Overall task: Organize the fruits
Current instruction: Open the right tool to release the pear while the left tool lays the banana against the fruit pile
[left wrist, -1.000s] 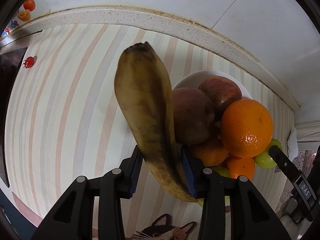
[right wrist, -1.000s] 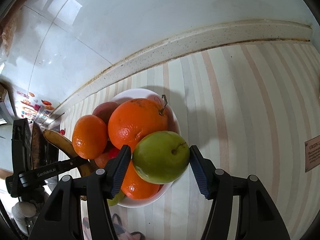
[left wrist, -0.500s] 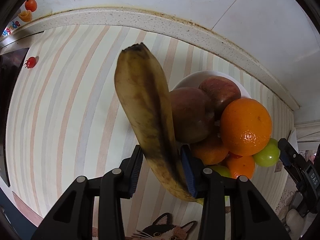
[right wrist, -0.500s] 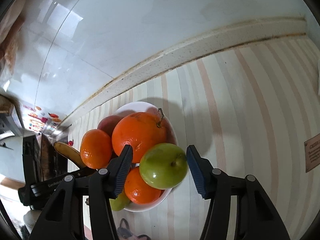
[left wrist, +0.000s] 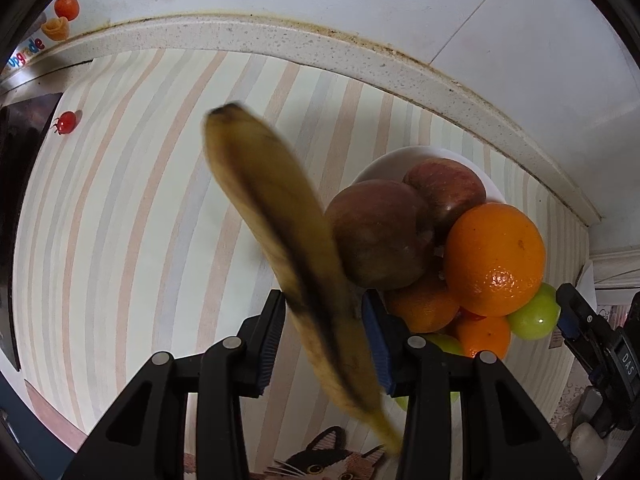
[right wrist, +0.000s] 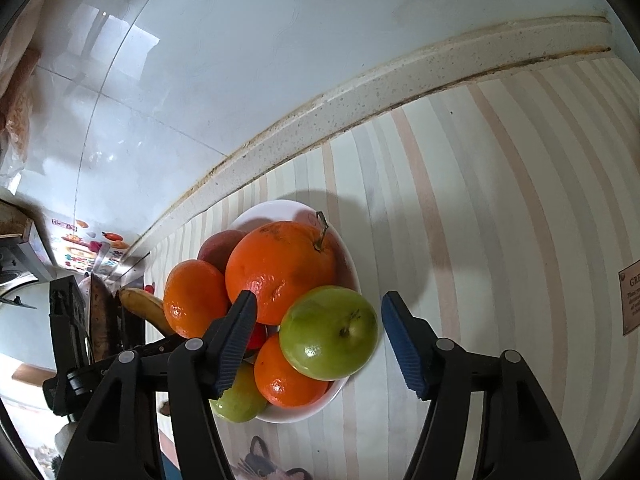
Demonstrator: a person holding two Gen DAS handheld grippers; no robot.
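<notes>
A white bowl (right wrist: 352, 264) on the striped counter is heaped with oranges (right wrist: 280, 268), red apples (left wrist: 380, 236) and green apples (right wrist: 329, 332). My left gripper (left wrist: 324, 336) has its jaws parted around a brown-spotted banana (left wrist: 280, 220) that is motion-blurred and leans against the right pad, just left of the bowl. My right gripper (right wrist: 316, 336) is open, its jaws either side of the top green apple without touching it. The banana also shows in the right wrist view (right wrist: 144, 308), behind the bowl.
A raised stone ledge (left wrist: 360, 56) and white tiled wall run behind the counter. A cherry tomato (left wrist: 66, 122) lies at the far left beside a dark appliance (left wrist: 20, 160). A cat-print mat (left wrist: 320, 460) lies at the counter's near edge.
My left gripper's jaws have widened and the banana has loosened and tipped left, blurred. My right gripper has pulled back and up from the green apple, which stays on the pile.
</notes>
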